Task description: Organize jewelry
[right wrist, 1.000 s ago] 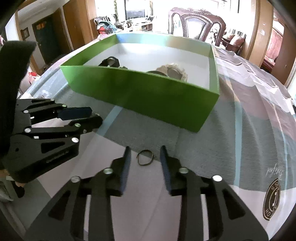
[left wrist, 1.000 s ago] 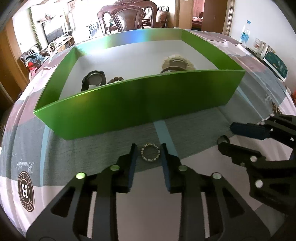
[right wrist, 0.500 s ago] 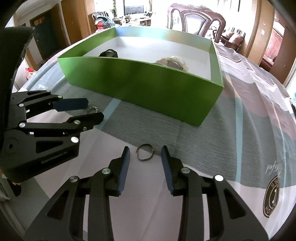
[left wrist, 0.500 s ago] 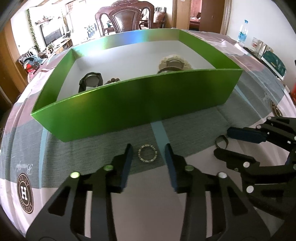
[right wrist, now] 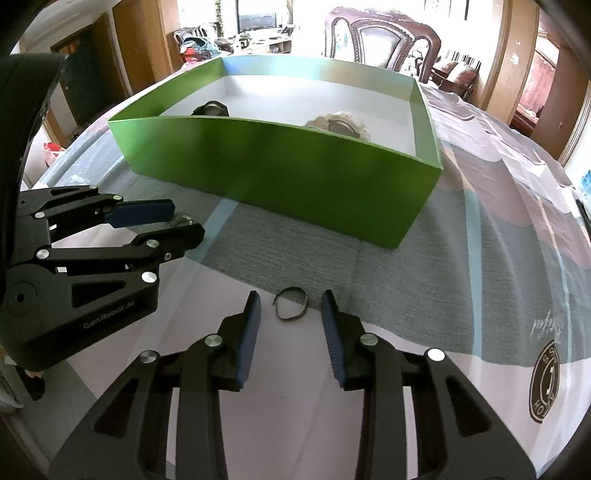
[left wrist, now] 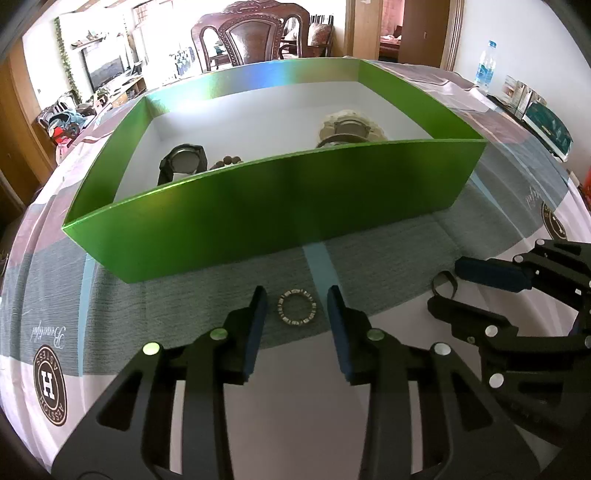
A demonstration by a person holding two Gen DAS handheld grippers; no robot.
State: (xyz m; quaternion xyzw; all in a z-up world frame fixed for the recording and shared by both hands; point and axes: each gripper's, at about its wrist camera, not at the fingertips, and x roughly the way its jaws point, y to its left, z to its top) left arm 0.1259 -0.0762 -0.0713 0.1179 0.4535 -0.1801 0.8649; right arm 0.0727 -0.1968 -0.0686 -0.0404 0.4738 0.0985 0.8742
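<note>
At the bottom centre of the left wrist view, the left gripper (left wrist: 297,306) hangs over the desk (left wrist: 295,406), its two fingers (left wrist: 255,332) apart with a small beaded ring (left wrist: 297,307) lying flat on the cloth between them; the pads do not touch it. The jaws have just been opening a little. At the right edge of the same view, the right gripper (left wrist: 445,291) reaches in from the side.

In the right wrist view, the right gripper (right wrist: 290,306) sits at the bottom centre, fingers (right wrist: 334,332) apart, with a thin dark ring (right wrist: 291,304) on the cloth between the tips, untouched. The left gripper (right wrist: 181,221) shows at the left edge of this view.

A green box (left wrist: 277,210) with a white inside stands on the cloth across the upper middle of both views, just beyond the two rings. Inside it, a black watch (left wrist: 183,162) lies to the left with a few brown beads (left wrist: 229,161) beside it, and a second watch on a pale frilled pad (left wrist: 347,127) lies to the right. A wooden chair (left wrist: 251,35) stands behind the box, and a water bottle (left wrist: 484,68) sits at the upper right of the left wrist view.
</note>
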